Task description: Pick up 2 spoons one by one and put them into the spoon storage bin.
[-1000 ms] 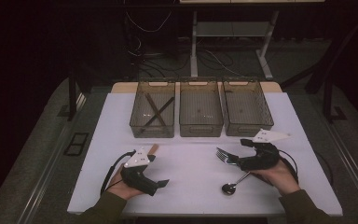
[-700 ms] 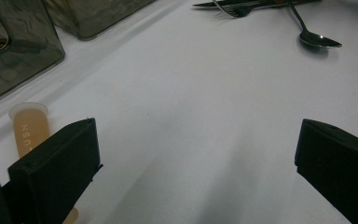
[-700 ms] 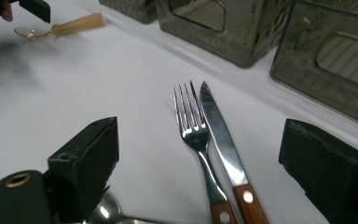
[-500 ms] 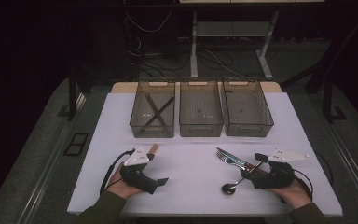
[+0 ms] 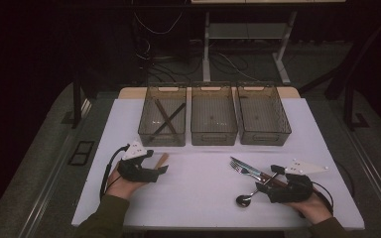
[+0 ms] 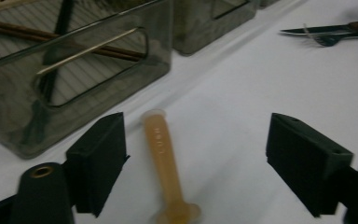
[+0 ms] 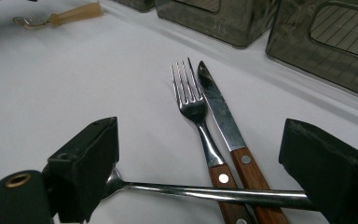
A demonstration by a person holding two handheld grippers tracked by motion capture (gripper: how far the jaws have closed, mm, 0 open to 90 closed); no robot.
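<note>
From above we look forward and down on the tabletop [image 5: 198, 198]; each gripper camera sits low and close, both sharing the knife [image 7: 223, 121].

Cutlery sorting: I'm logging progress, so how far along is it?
Done: only the left bin holds utensils. In hand: nothing gripped. The left gripper, its jaws just closing, straddles the tan-handled utensil; the open right gripper hangs over the spoon. Left: fork and knife on the table.
</note>
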